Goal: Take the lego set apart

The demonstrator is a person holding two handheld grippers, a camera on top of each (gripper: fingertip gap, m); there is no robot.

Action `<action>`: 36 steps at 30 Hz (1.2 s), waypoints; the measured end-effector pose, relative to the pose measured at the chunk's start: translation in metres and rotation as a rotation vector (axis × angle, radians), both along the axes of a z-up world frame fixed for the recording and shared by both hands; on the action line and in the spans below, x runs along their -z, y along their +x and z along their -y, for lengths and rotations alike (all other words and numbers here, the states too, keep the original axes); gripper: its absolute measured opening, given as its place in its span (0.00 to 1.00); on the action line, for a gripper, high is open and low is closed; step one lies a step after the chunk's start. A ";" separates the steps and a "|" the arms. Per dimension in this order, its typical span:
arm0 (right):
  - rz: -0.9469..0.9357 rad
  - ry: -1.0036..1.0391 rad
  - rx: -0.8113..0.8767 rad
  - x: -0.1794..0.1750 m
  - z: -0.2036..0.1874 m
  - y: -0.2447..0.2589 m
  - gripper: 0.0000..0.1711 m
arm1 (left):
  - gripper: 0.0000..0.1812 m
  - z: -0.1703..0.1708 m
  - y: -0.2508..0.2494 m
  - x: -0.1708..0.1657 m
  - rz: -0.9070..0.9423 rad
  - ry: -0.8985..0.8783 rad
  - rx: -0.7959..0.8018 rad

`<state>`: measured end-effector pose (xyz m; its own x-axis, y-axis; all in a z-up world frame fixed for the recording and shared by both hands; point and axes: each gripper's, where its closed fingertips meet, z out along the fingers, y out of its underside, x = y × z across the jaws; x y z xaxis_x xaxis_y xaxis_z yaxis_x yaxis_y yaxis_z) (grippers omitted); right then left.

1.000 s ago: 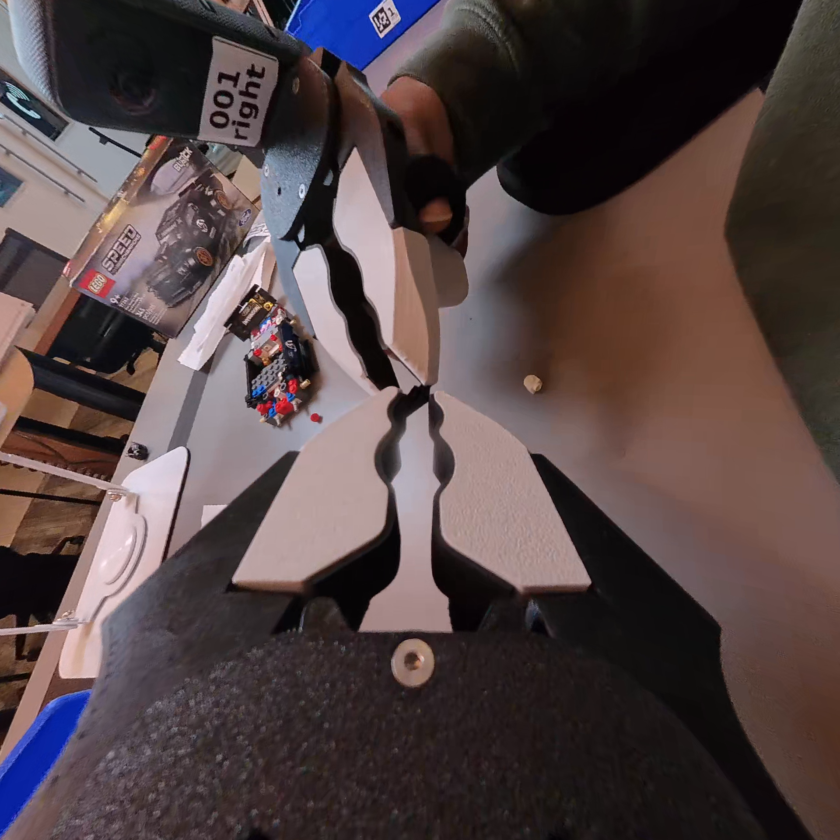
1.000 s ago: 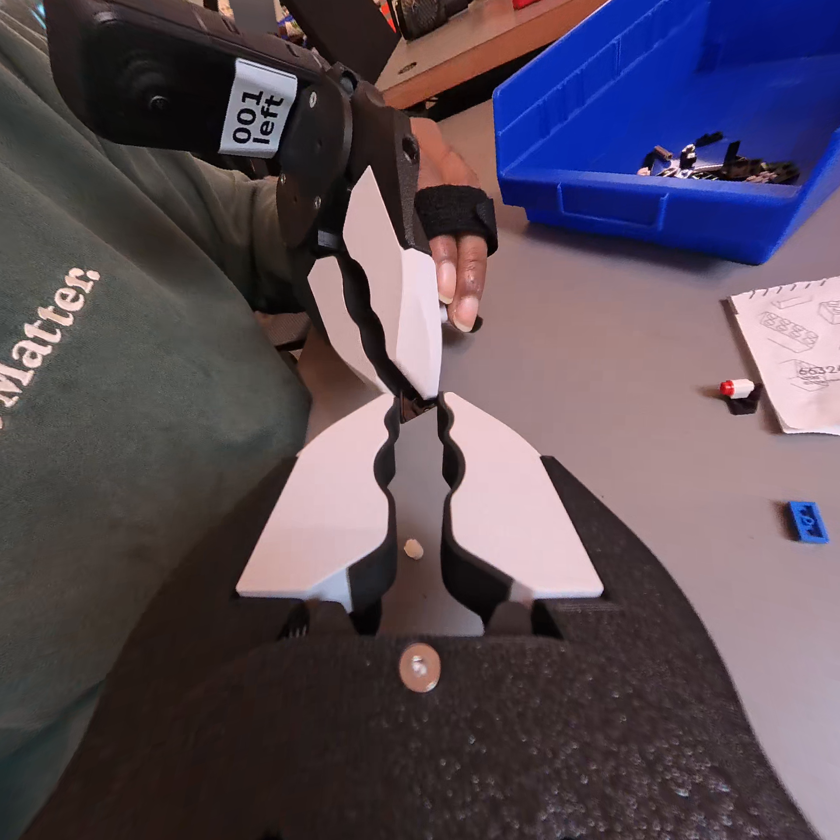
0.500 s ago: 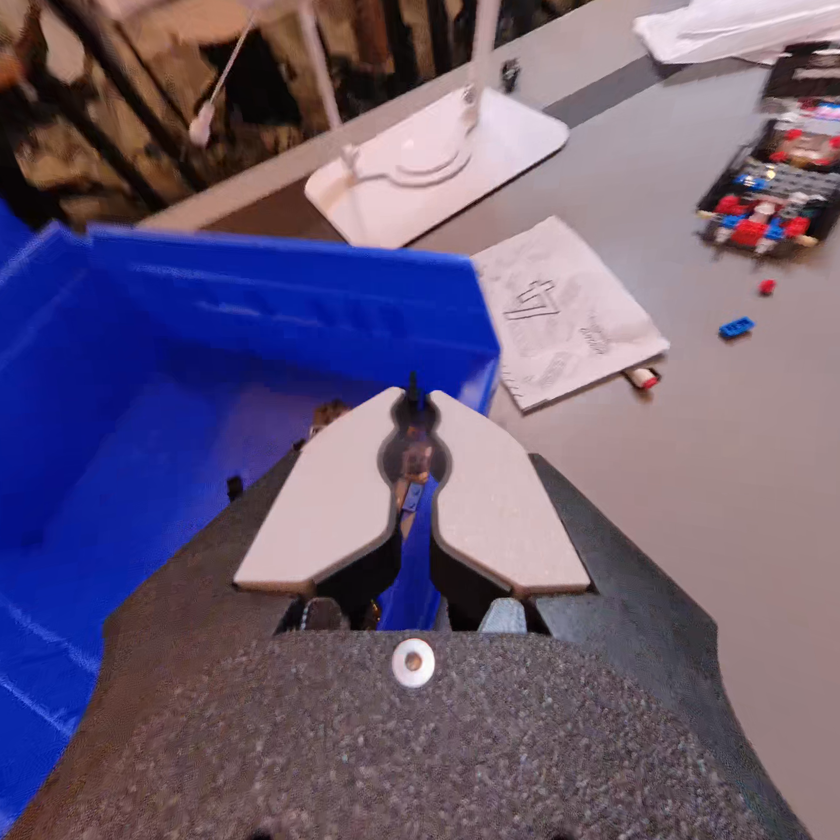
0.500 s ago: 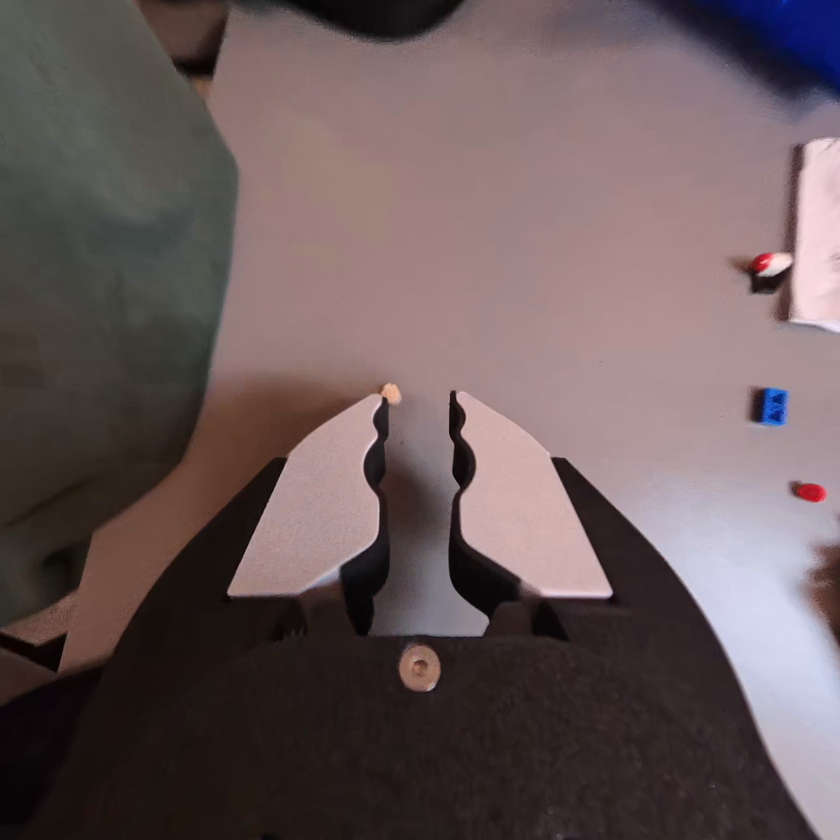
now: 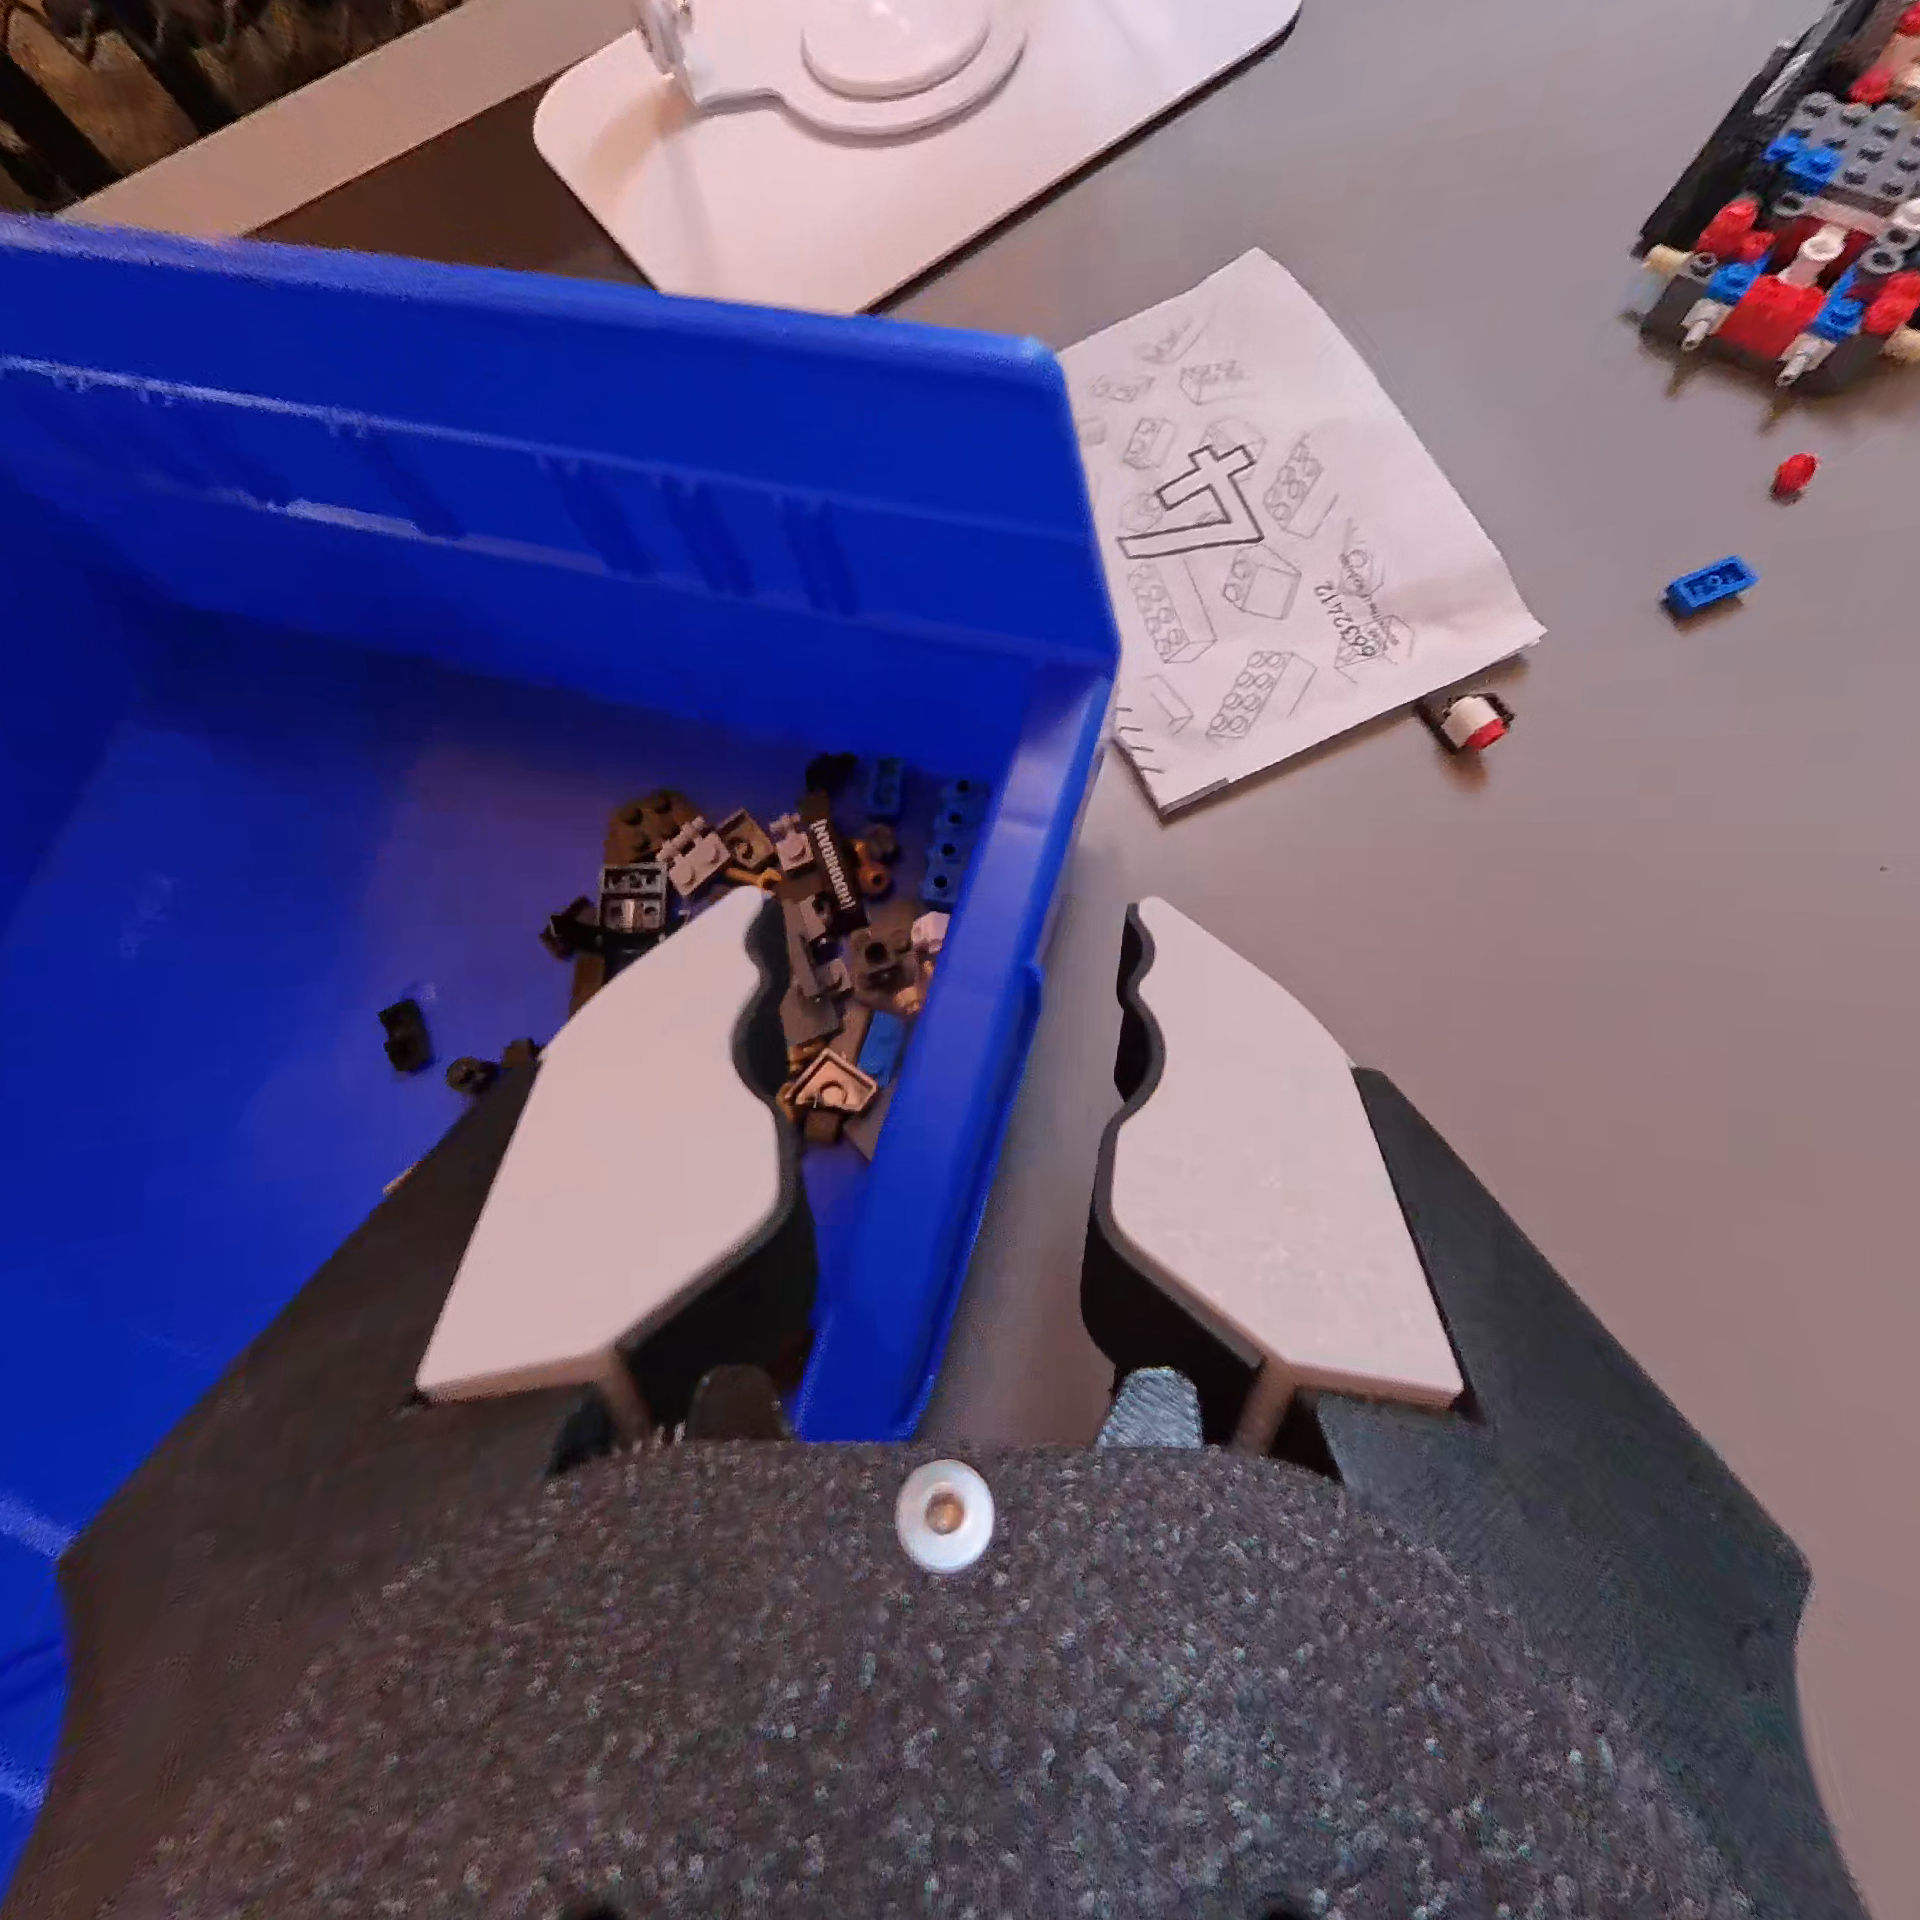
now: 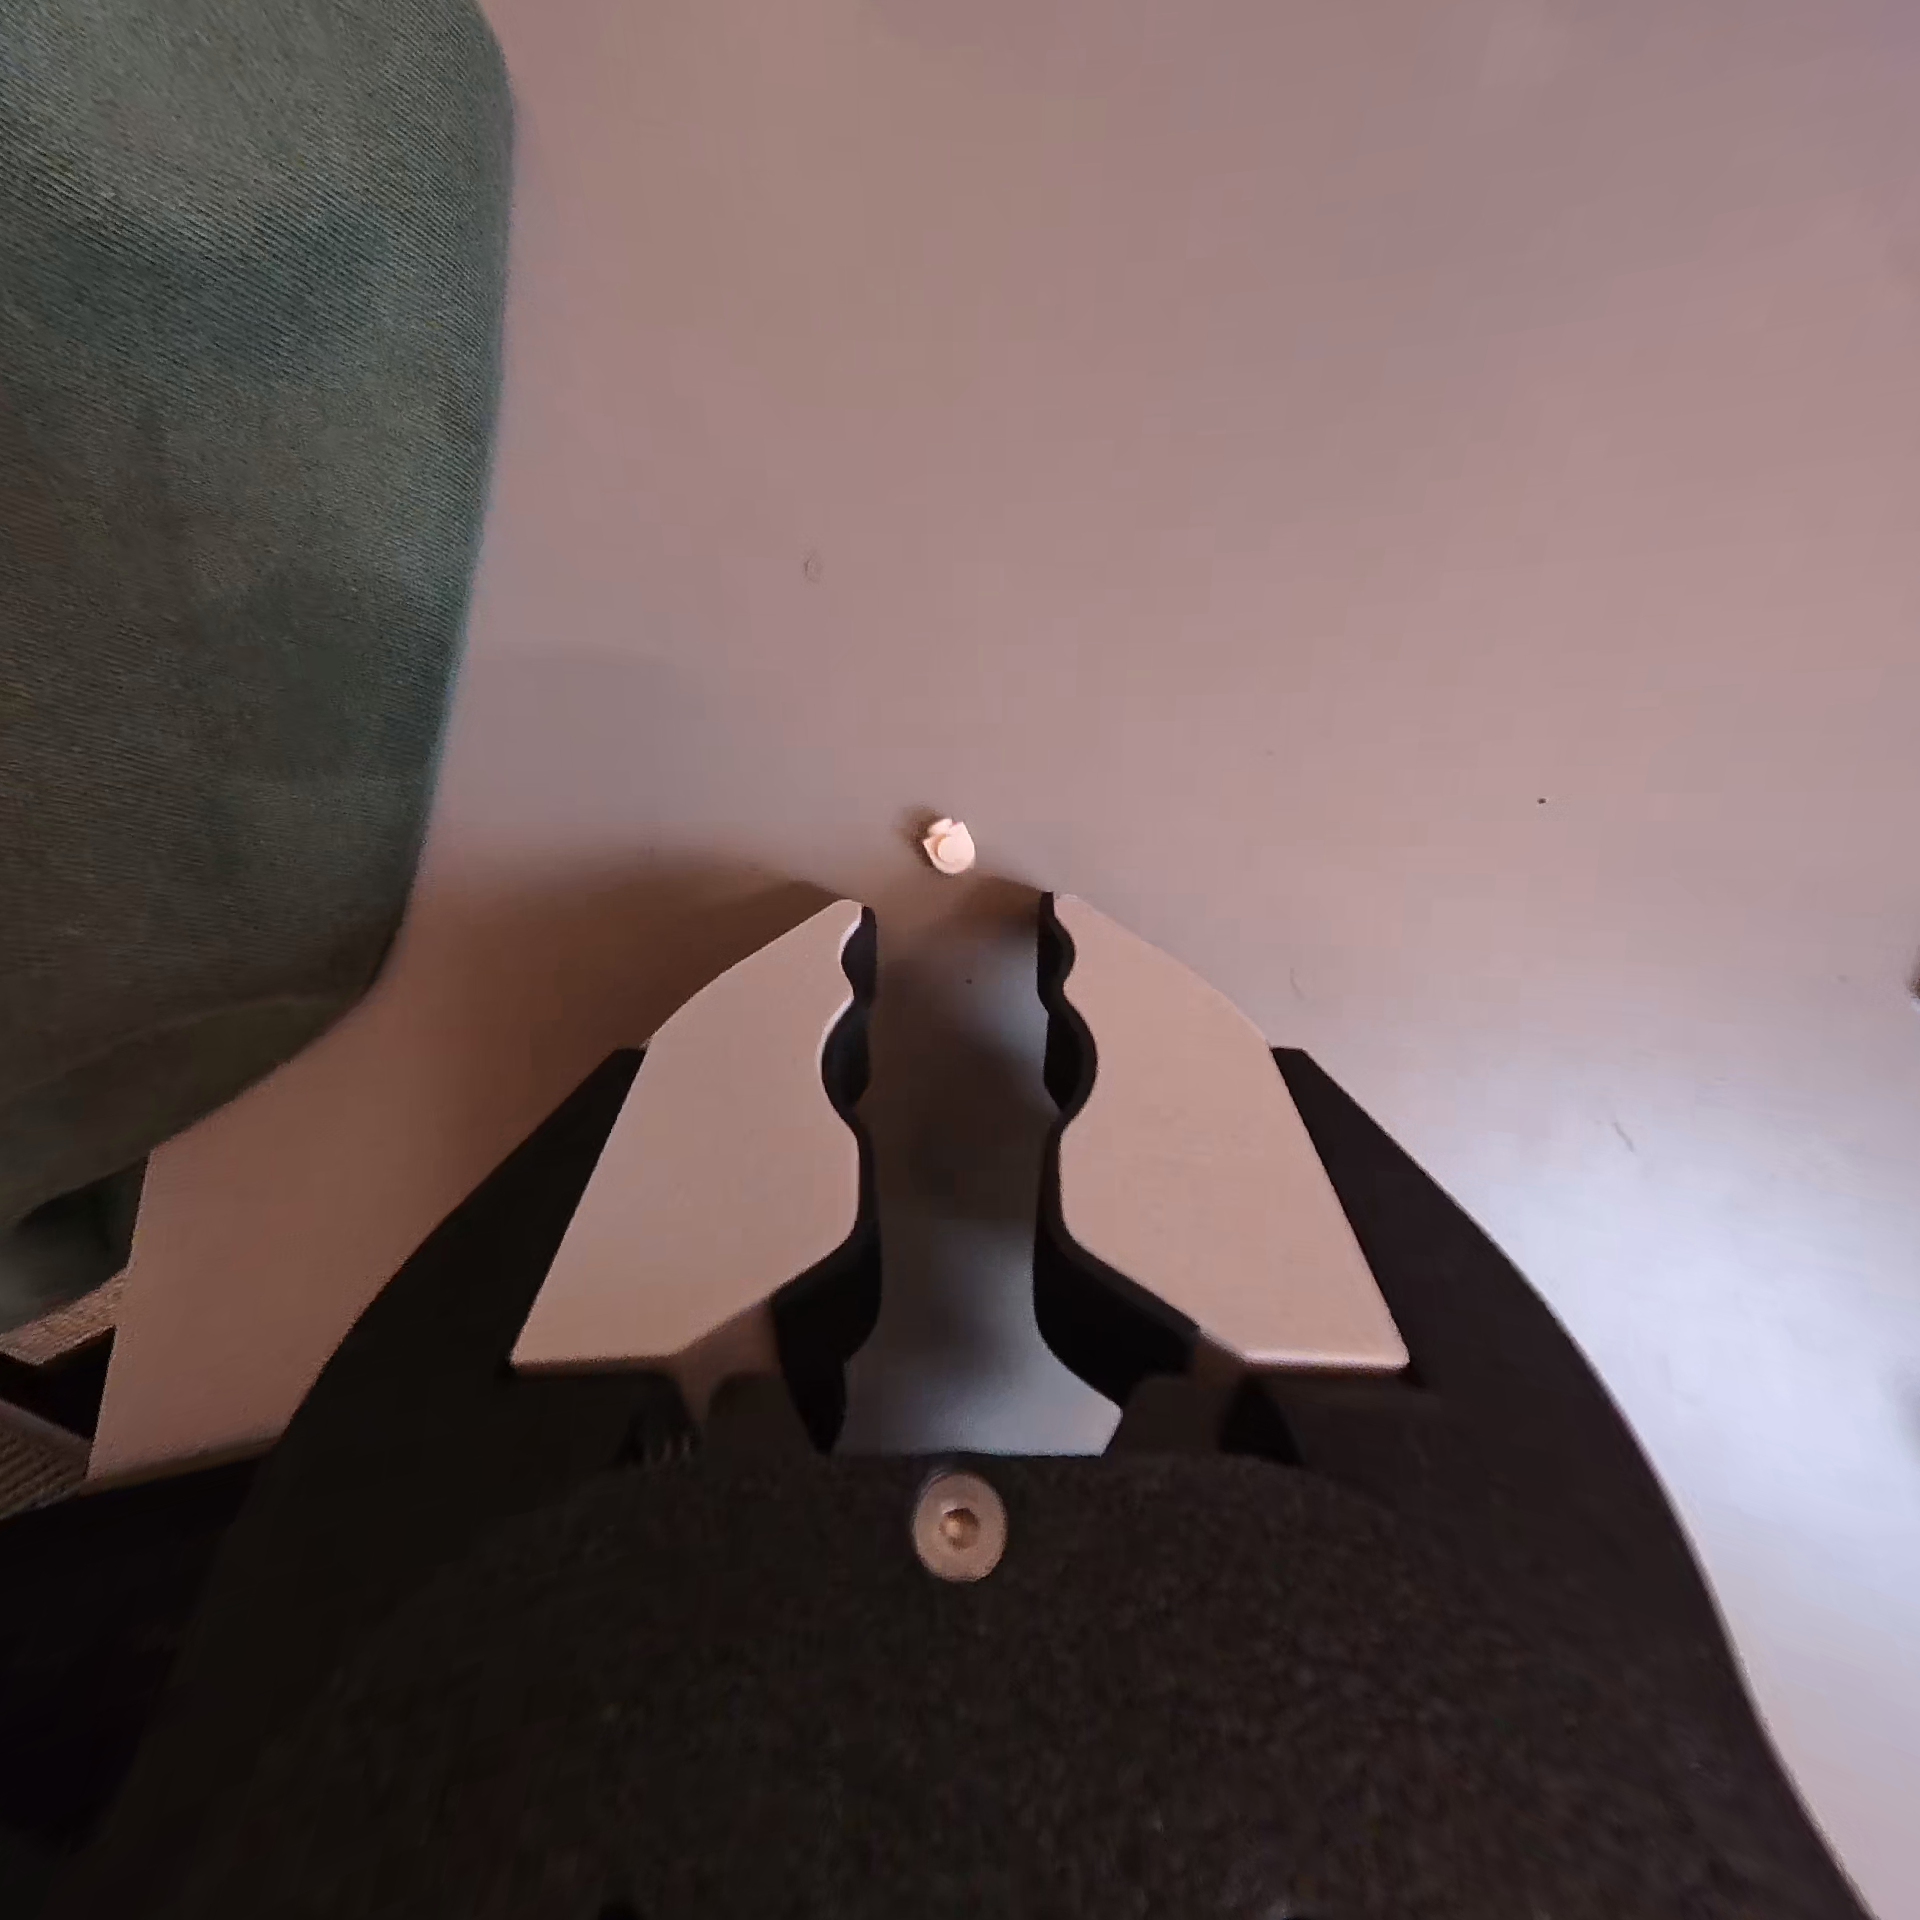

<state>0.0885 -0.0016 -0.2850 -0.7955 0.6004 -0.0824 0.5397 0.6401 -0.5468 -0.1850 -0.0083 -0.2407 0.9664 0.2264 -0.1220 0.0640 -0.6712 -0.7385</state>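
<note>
In the left wrist view my left gripper (image 5: 945, 909) is open and empty, straddling the right wall of a blue bin (image 5: 623, 416). A pile of loose black, grey and blue lego pieces (image 5: 800, 935) lies in the bin's corner. The partly built lego car (image 5: 1808, 218) sits at the top right. In the right wrist view my right gripper (image 6: 956, 904) is open and empty over the grey table, with a small cream round lego piece (image 6: 948, 844) just beyond its fingertips.
A printed paper bag (image 5: 1278, 551) lies beside the bin. A white and red piece (image 5: 1470, 719), a blue plate (image 5: 1709, 587) and a red stud (image 5: 1794, 473) lie loose on the table. A white stand base (image 5: 883, 135) is behind. A green sleeve (image 6: 229, 468) fills the left. My right gripper's tips are some 20 cm from the partly built lego car (image 5: 1808, 218).
My left gripper swung from the right gripper to the blue bin, then opened; the small dark piece it held is gone from it. My right gripper turned down towards the cream piece and stays open.
</note>
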 end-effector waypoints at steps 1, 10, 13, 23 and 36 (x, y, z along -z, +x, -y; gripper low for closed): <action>-0.005 0.009 -0.001 0.000 0.000 -0.001 0.16 | 0.33 -0.001 0.002 -0.002 -0.013 0.010 0.011; -0.037 0.022 -0.016 0.001 0.002 -0.005 0.00 | 0.26 -0.019 0.033 -0.021 -0.186 0.100 0.202; -0.067 -0.021 0.020 -0.006 -0.002 -0.011 0.00 | 0.24 -0.022 0.043 -0.021 -0.237 0.102 0.258; -0.186 -0.149 0.126 -0.036 -0.025 -0.022 0.13 | 0.22 -0.027 0.059 -0.022 -0.237 0.138 0.334; -0.080 -0.045 -0.035 -0.001 0.012 -0.009 0.05 | 0.20 -0.029 0.075 -0.016 -0.255 0.118 0.409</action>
